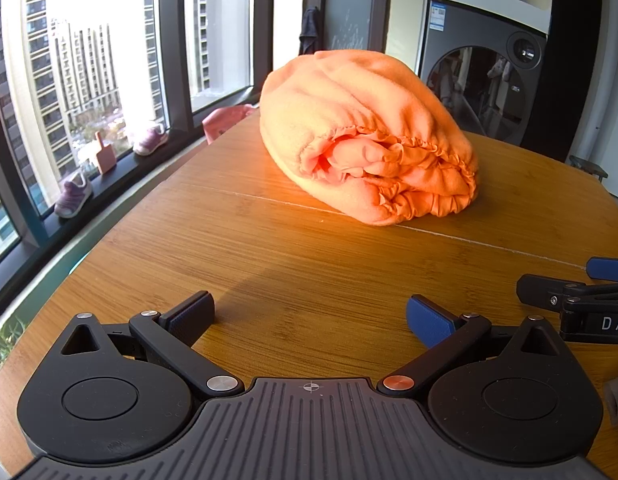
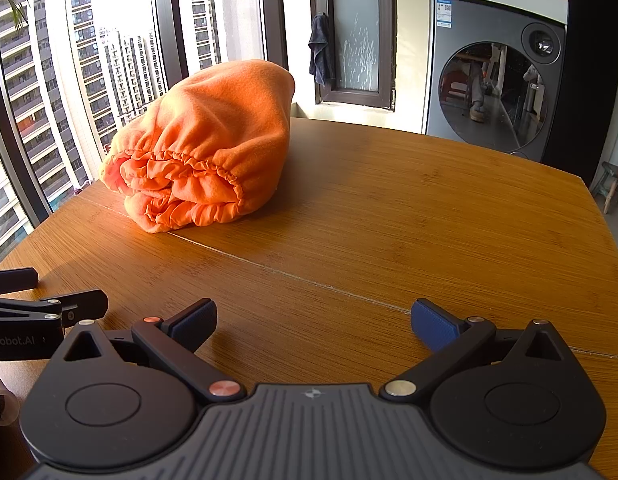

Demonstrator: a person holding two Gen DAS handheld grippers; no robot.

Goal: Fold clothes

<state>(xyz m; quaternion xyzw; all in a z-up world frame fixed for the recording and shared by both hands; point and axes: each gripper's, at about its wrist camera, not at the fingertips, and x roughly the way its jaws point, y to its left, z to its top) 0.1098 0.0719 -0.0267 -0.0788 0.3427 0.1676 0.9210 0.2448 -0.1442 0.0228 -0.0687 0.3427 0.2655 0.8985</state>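
Note:
An orange fleece garment (image 1: 361, 132) lies bunched in a thick roll on the wooden table (image 1: 269, 264), its ruffled elastic hem facing me. In the right wrist view the same orange garment (image 2: 213, 136) sits at the far left of the table (image 2: 389, 216). My left gripper (image 1: 309, 316) hovers low over the near table edge, open, nothing between its blue pads, well short of the garment. My right gripper (image 2: 313, 320) is likewise open and empty, beside the left one. Each gripper shows at the other's frame edge: the right gripper (image 1: 581, 300), the left gripper (image 2: 41, 312).
Tall windows (image 1: 89, 80) run along the left with small shoes (image 1: 73, 196) on the sill. A washing machine (image 2: 497, 80) stands behind the table at the right. A pink cloth (image 1: 225, 120) shows past the table's far left edge. A stool (image 2: 613, 188) sits far right.

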